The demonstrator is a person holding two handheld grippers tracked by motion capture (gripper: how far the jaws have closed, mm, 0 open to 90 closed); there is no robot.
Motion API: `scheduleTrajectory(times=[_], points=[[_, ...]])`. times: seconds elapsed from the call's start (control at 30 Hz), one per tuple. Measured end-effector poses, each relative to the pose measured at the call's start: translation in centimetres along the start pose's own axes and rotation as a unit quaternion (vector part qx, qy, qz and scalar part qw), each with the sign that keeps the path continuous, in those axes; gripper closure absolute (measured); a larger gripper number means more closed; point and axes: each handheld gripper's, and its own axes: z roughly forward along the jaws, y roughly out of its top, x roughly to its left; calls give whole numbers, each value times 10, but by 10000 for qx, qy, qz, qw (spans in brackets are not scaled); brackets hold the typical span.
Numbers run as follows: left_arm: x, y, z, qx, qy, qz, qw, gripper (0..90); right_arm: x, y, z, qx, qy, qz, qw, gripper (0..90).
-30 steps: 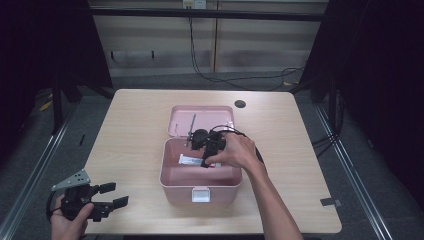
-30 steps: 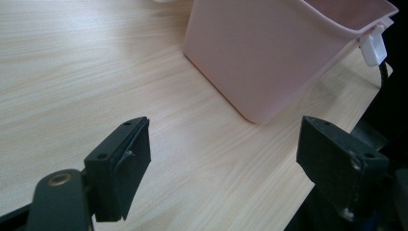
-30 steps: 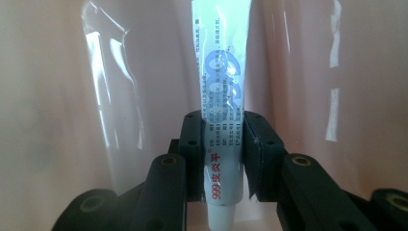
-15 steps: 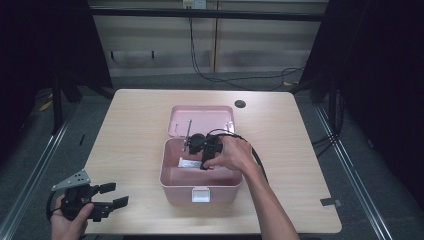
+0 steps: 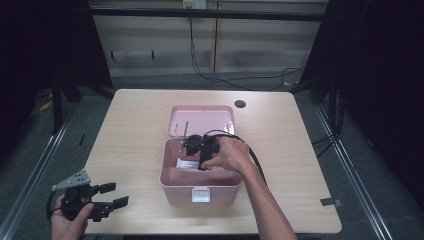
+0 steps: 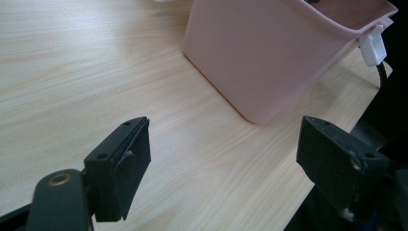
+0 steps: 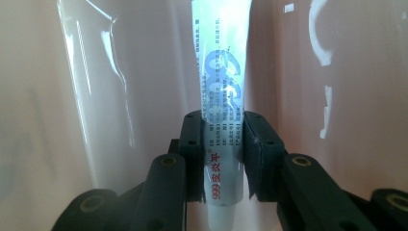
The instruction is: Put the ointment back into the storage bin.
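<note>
The right hand-held gripper (image 7: 223, 159) was clamped on a white printed ointment tube (image 7: 222, 86), low inside the open pink plastic box (image 5: 172, 175), apparently to set it down or lift it out. The left hand-held gripper (image 6: 221, 159) rested wide and empty over the desk (image 6: 72, 62), seemingly waiting.

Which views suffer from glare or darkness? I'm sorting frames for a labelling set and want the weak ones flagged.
Right gripper view: bright glare streaks on the glossy inner wall of the pink box, while the tube between the jaws reads sharp. Left gripper view: even light, jaws slightly soft. High view: table well lit, surroundings nearly black, small items in the box hard to make out.
</note>
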Motion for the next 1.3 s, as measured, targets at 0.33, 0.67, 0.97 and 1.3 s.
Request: scheduleTrajectory(times=[0.33, 0.67, 0.97, 1.3], points=[[-1, 0, 0, -17, -5, 14, 10000, 193, 3, 6, 12, 107, -152, -130, 9997, 714], [-1, 0, 0, -5, -14, 9, 10000, 193, 2, 8, 23, 255, -207, -144, 9994, 714], [-1, 0, 0, -18, -23, 6, 10000, 192, 3, 9, 29, 472, -352, -118, 9982, 712], [-1, 0, -1, -21, -13, 17, 10000, 192, 1, 10, 32, 618, -445, -95, 9971, 711]])
